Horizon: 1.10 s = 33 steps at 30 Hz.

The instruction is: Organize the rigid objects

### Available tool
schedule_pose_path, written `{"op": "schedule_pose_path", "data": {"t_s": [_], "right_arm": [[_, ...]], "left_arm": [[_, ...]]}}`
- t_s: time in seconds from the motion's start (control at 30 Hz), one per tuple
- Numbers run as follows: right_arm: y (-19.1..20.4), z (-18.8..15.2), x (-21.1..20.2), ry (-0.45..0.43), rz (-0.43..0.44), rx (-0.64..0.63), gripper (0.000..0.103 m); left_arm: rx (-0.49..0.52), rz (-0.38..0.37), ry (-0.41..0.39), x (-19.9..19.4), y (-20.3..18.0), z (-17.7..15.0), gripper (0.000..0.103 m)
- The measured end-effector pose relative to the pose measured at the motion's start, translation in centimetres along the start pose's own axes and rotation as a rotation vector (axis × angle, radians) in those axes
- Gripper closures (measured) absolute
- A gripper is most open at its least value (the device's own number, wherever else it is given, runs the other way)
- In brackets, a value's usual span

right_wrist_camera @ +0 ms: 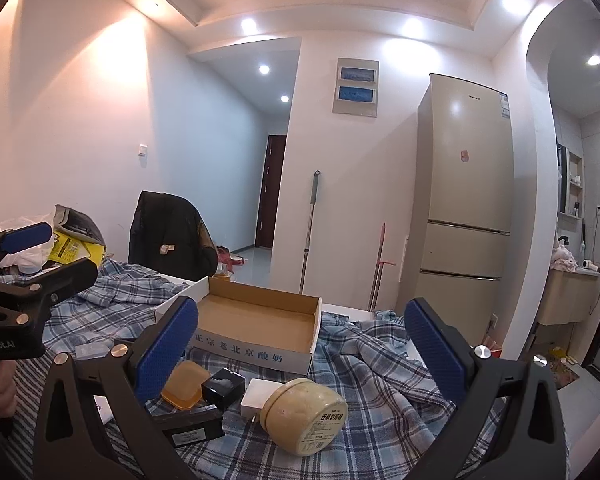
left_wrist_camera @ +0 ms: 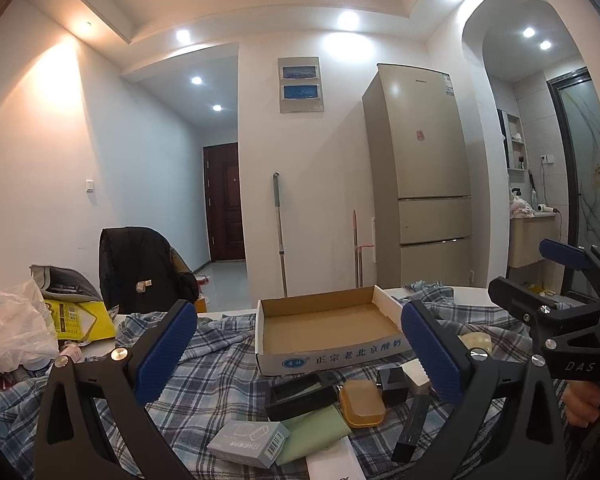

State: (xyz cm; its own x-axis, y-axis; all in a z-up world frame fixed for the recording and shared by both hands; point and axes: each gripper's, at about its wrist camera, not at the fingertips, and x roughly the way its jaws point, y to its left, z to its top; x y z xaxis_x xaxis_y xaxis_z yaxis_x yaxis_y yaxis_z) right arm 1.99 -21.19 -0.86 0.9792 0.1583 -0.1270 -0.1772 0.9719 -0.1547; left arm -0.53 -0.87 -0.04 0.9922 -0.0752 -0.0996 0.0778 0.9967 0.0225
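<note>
An empty cardboard box (left_wrist_camera: 324, 330) (right_wrist_camera: 260, 320) lies on the plaid cloth. In front of it lie an orange plastic case (left_wrist_camera: 362, 402) (right_wrist_camera: 184, 388), a small black cube box (left_wrist_camera: 392, 382) (right_wrist_camera: 223, 386), a long black box (left_wrist_camera: 300, 396) (right_wrist_camera: 192, 426), a grey staple box (left_wrist_camera: 248, 442), a green flat piece (left_wrist_camera: 312, 438) and a white block (right_wrist_camera: 256, 396). A cream round jar (right_wrist_camera: 304, 416) lies on its side. My left gripper (left_wrist_camera: 300, 356) is open and empty above the items. My right gripper (right_wrist_camera: 300, 354) is open and empty above the jar. It also shows in the left wrist view (left_wrist_camera: 540, 276).
A chair with a black jacket (left_wrist_camera: 140, 268) stands behind the table on the left. A yellow bag (left_wrist_camera: 80, 316) and white plastic bag (left_wrist_camera: 12, 328) lie at the left edge. A fridge (left_wrist_camera: 420, 176), mop (left_wrist_camera: 280, 232) and hallway lie beyond.
</note>
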Motion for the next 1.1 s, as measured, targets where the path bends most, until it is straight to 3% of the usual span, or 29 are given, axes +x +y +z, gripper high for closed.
{"op": "schedule_pose_path", "data": {"t_s": [0.3,0.6,1.1], "right_arm": [[0.3,0.2,-0.5,-0.016,0.011,-0.016,0.000],[0.0,0.2,-0.3,-0.012,0.026,-0.014,0.000],[0.2,0.1,-0.3,-0.010,0.023,-0.014,0.000]], "left_arm": [[0.034,0.022,0.029,0.3,0.0,0.0,0.000],[0.064,0.006,-0.022,-0.7,-0.6,0.2,0.000],[0.040,0.015,-0.006,-0.2,0.0,0.2,0.000]]}}
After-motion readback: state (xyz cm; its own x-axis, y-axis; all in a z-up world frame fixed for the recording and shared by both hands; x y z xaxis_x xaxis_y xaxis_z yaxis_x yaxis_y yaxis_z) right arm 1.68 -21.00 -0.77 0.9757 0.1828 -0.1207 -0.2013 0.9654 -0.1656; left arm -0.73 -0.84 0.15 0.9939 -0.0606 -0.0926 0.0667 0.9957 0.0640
